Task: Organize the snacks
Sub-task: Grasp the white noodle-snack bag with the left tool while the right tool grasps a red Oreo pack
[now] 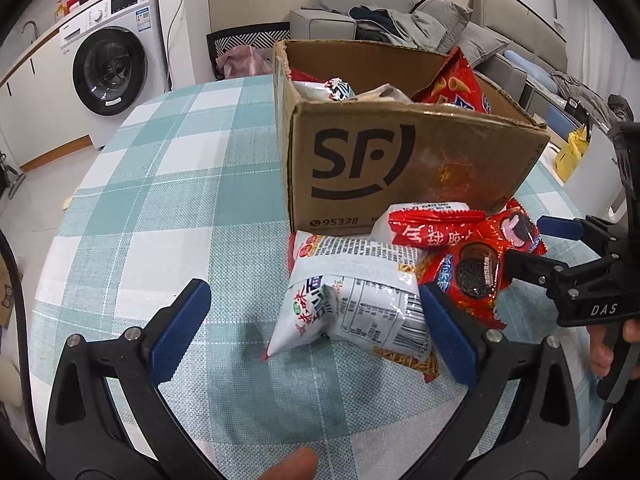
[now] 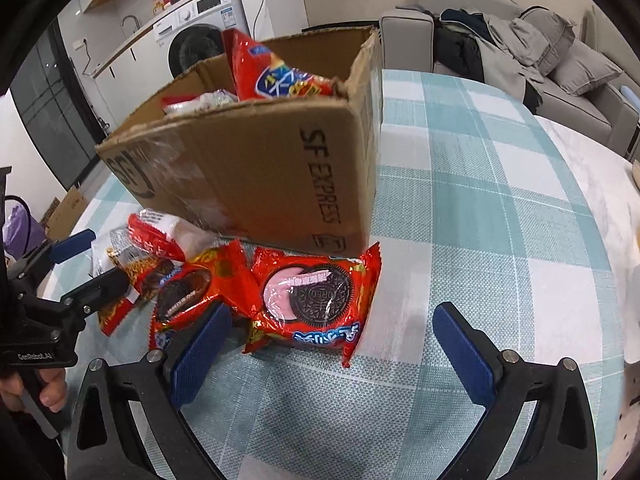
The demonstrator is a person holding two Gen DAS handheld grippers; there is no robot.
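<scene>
Left wrist view: the left gripper (image 1: pixel 312 332) gapes wide, holding nothing, a white packet (image 1: pixel 356 300) between its pads. The right gripper (image 2: pixel 332 348) is equally wide and empty, an Oreo pack (image 2: pixel 316 300) just ahead. The box (image 2: pixel 256 168) stands beyond both.

The cardboard box (image 1: pixel 404 168) is showing a large black "SF" logo on the side facing the left wrist camera, with "95338" beside a phone icon running along its bottom edge. In the right wrist view, its other side (image 2: pixel 280 184) is carrying "SF EXPRESS" printed vertically. The cookie pack (image 2: pixel 316 300) lying in front of the box is displaying "OREO" embossed on the pictured biscuit. The right gripper (image 1: pixel 560 240) is bearing "DAS" in white on its black body. The left gripper (image 2: pixel 92 256) is reading "GenRobot.AI".
</scene>
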